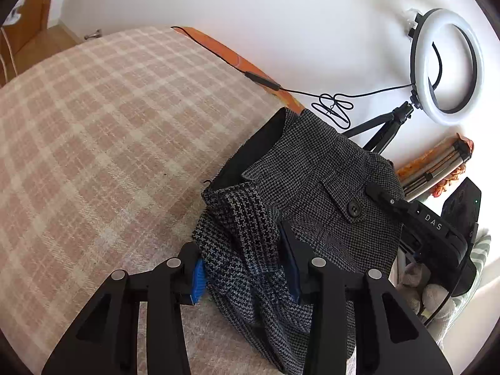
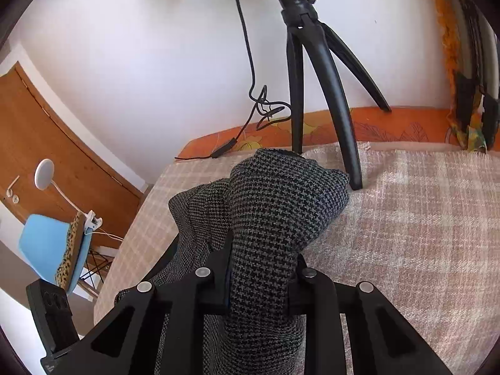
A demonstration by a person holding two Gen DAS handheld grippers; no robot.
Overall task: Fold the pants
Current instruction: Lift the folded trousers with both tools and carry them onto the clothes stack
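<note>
The pants [image 1: 300, 187] are grey-black houndstooth with a buttoned pocket flap, lying bunched on a pink plaid bedspread [image 1: 103, 131]. In the left wrist view my left gripper [image 1: 247, 268] is shut on a thick bunch of the pants' fabric between its blue pads. The right gripper's body [image 1: 434, 234] reaches in from the right over the pants. In the right wrist view my right gripper [image 2: 259, 284] is shut on a rolled fold of the pants [image 2: 281, 206], held a little above the bedspread [image 2: 406, 218].
A ring light [image 1: 447, 65] on a black tripod [image 2: 325, 87] stands on the bed by the white wall, with its cable [image 1: 331, 106] coiled beside it. An orange patterned edge [image 2: 375, 125] runs along the wall. A blue chair [image 2: 50, 247] and wooden door [image 2: 47, 143] stand left of the bed.
</note>
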